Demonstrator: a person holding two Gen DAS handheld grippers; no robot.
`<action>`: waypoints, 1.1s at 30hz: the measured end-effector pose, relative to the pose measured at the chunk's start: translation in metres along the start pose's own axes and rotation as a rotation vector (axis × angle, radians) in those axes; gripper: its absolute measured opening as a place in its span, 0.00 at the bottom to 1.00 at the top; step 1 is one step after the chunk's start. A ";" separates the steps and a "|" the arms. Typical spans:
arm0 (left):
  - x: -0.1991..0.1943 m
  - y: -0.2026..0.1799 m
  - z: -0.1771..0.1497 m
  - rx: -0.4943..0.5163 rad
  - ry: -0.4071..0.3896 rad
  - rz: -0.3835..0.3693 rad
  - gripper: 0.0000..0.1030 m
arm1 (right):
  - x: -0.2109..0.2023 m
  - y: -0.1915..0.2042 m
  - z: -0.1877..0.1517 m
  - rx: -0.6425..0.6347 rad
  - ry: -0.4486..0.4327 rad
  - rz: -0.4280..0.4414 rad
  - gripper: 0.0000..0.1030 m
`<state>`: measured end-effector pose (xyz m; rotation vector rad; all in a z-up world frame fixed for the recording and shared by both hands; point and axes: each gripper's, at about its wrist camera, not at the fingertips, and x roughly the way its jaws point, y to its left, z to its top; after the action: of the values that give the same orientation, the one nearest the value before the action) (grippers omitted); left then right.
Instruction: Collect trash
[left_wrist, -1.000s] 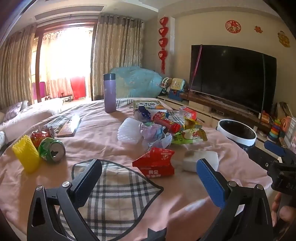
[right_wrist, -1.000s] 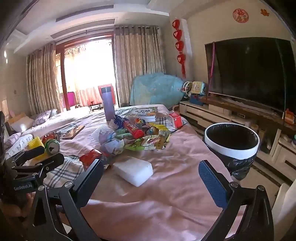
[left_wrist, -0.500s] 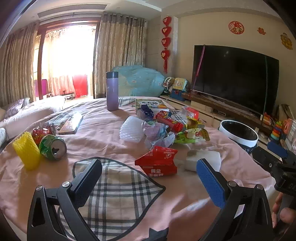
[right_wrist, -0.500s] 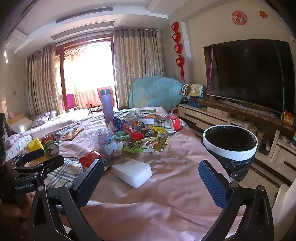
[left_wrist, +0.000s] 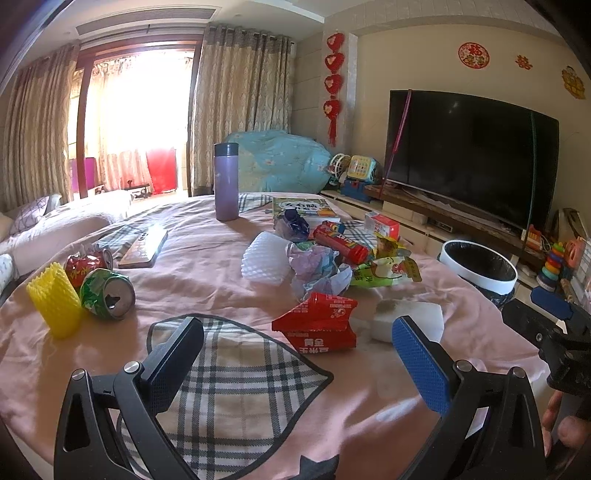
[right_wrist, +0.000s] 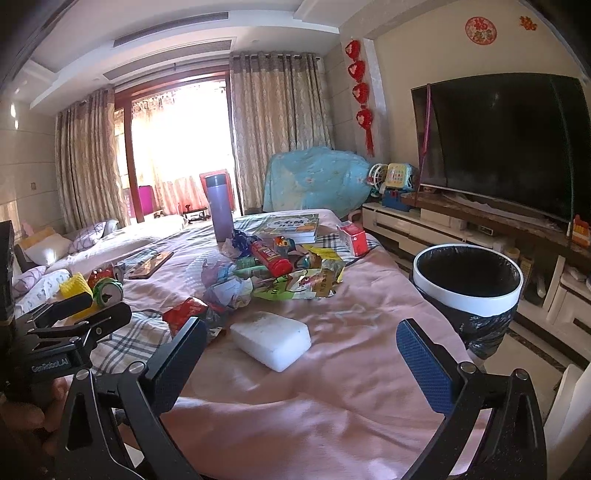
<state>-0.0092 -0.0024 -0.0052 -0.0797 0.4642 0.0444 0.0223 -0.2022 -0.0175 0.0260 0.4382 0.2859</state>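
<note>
Both grippers hover at the near edge of the counter, which is draped in a pink cloth (right_wrist: 332, 387): the left gripper (left_wrist: 295, 354) has its fingers spread wide and empty above a grey plaid cloth patch (left_wrist: 236, 373), and the right gripper (right_wrist: 301, 354) is equally wide and empty, facing a white rectangular foam block (right_wrist: 271, 338) just ahead. Just beside that block to its left lies a crumpled red foil wrapper (left_wrist: 317, 325). Off to the left edge sit a yellow foam net sleeve (left_wrist: 55, 304), a crushed green drink can (left_wrist: 107, 293) touching it, and a crushed red drink can (left_wrist: 83, 266) behind. Further in, the main heap holds a white foam net sleeve (left_wrist: 264, 256), crumpled lilac paper (left_wrist: 314, 264), a green snack bag (left_wrist: 384, 271), a red cylindrical tube (left_wrist: 341, 243) and a small red-and-white carton (left_wrist: 382, 225). Beyond stand a purple flask (left_wrist: 226, 181), a picture book (left_wrist: 304, 208) and a flat dark phone-like slab (left_wrist: 146, 245), which probably are not rubbish. The white-rimmed bin with a black liner (right_wrist: 467, 284) waits beside the counter on the right; its inside looks dark and I cannot tell whether anything is in it. Judging by the litter still spread out, collection has barely begun, and nearly every piece remains to be carried over.
</note>
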 end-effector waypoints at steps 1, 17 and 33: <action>0.000 0.000 0.000 0.001 0.001 -0.001 0.99 | 0.000 0.000 0.000 0.000 0.001 0.003 1.00; 0.003 0.002 0.000 -0.001 0.007 -0.003 0.99 | 0.003 0.000 -0.002 0.009 0.010 0.033 1.00; 0.009 0.005 -0.003 -0.006 0.026 -0.004 0.99 | 0.007 -0.001 -0.004 0.020 0.022 0.052 1.00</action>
<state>-0.0031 0.0028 -0.0123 -0.0872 0.4902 0.0413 0.0268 -0.2018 -0.0239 0.0539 0.4623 0.3332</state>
